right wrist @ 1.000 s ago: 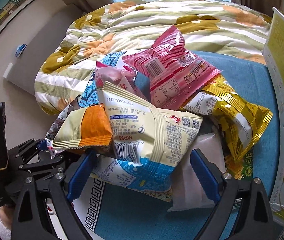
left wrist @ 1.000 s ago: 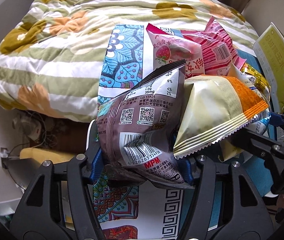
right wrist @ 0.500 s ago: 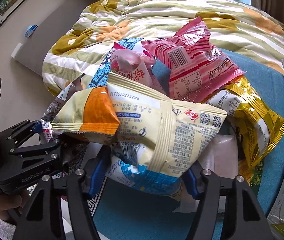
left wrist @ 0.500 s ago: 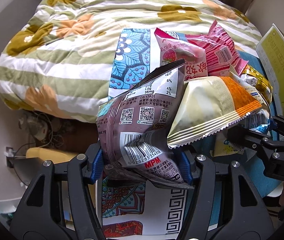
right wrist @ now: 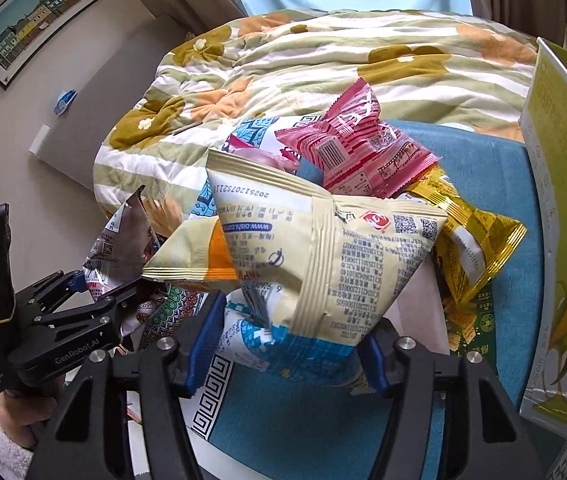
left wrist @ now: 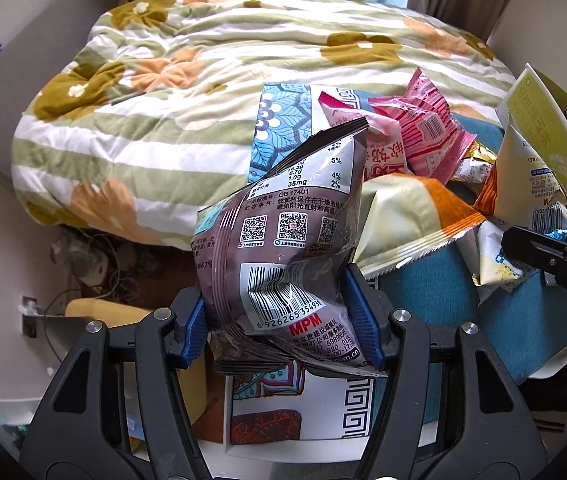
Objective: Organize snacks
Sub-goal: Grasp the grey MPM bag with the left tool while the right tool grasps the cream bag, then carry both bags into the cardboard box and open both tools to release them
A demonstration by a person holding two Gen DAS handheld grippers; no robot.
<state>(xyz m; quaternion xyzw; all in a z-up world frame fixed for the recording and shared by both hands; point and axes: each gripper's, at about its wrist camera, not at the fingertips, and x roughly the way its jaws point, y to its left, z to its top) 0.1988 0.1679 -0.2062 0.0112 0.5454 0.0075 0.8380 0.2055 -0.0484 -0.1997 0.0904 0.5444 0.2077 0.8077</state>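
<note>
Beyond both tongs: rumpled green-striped floral quilt [left wrist: 187,92]. Blue cushioned surface [right wrist: 495,184] under glossy pile of pink crinkled packet [right wrist: 355,152] and gold foil packet [right wrist: 479,236]. Right tongs [right wrist: 287,344] pinch cream-and-blue snack bag [right wrist: 323,256]; left tongs [left wrist: 279,320] pinch mauve foil snack bag [left wrist: 283,240], cream-orange pouch [left wrist: 411,216] just right

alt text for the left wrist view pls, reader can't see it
The left tongs are shut on a brown snack bag, barcode side up, held over a patterned cloth. Behind it more snack bags, among them a pink bag and a cream-and-orange bag, are heaped before a floral striped quilt.
</note>
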